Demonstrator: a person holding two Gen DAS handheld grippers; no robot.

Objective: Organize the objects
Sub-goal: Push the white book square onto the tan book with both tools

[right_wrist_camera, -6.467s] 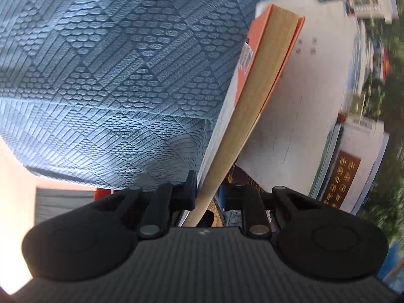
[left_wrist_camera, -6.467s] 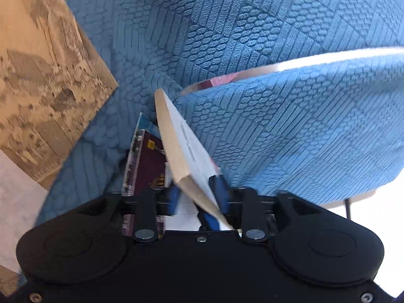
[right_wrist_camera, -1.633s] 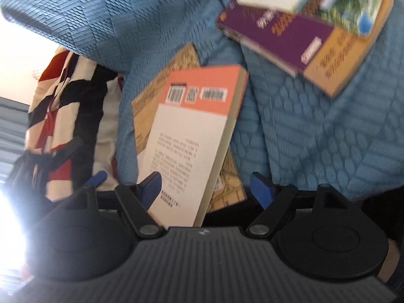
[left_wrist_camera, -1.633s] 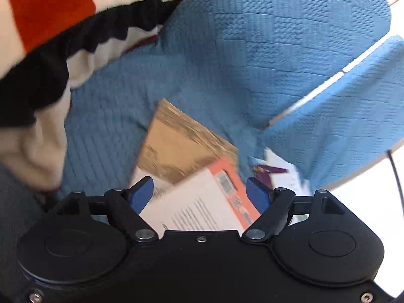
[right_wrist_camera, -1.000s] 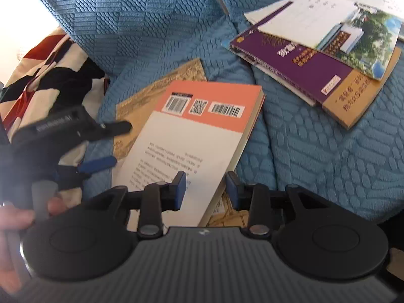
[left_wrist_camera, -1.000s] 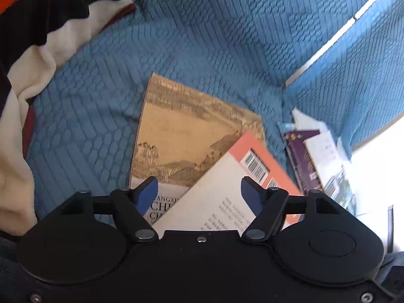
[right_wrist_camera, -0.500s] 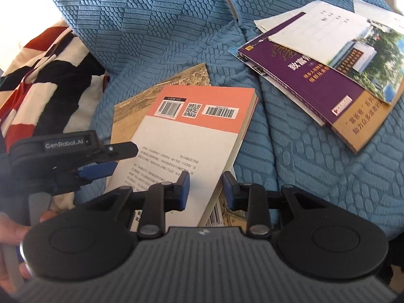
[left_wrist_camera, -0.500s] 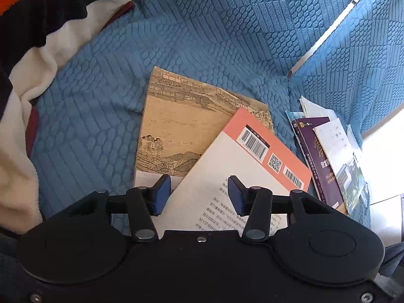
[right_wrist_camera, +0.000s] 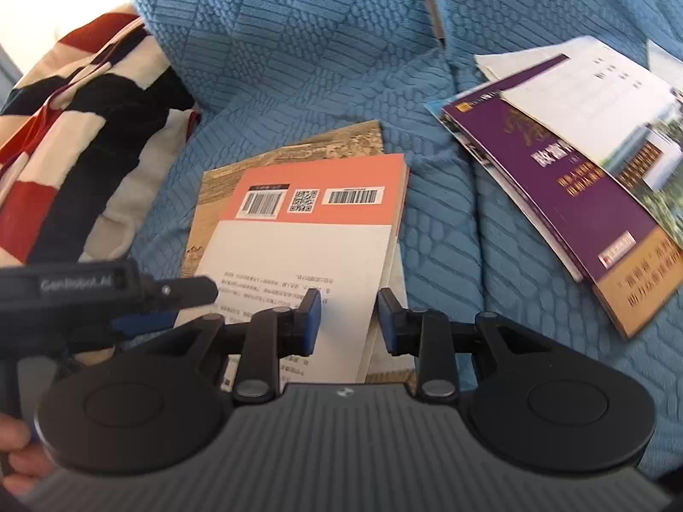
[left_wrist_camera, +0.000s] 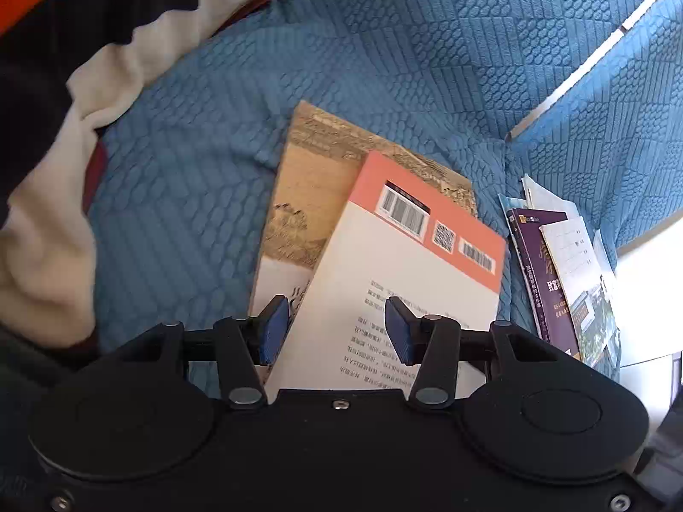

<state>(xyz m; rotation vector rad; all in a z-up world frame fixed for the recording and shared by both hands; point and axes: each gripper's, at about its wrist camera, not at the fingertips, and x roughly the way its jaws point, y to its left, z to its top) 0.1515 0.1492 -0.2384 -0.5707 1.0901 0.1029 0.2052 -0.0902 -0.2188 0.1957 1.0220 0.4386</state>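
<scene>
An orange-and-white book (left_wrist_camera: 410,273) lies back cover up on a tan book with an old painting (left_wrist_camera: 324,170), both flat on the blue sofa seat. In the right wrist view the orange book (right_wrist_camera: 307,251) covers most of the tan book (right_wrist_camera: 299,153). My left gripper (left_wrist_camera: 337,333) hovers over the orange book's near edge, part open and empty. My right gripper (right_wrist_camera: 348,320) hovers over the same book's right edge, part open and empty. The left gripper's fingers (right_wrist_camera: 170,298) show at the left of the right wrist view.
A loose pile with a purple book (right_wrist_camera: 555,179) and a white brochure (right_wrist_camera: 597,98) lies on the seat to the right; it also shows in the left wrist view (left_wrist_camera: 550,281). A red, black and cream striped blanket (right_wrist_camera: 72,128) lies at the left. Blue backrest cushions (left_wrist_camera: 427,42) rise behind.
Both grippers let go of the orange book, which now lies flat on the tan book. Both jaws narrowed from wide open, and both grippers moved closer over the book.
</scene>
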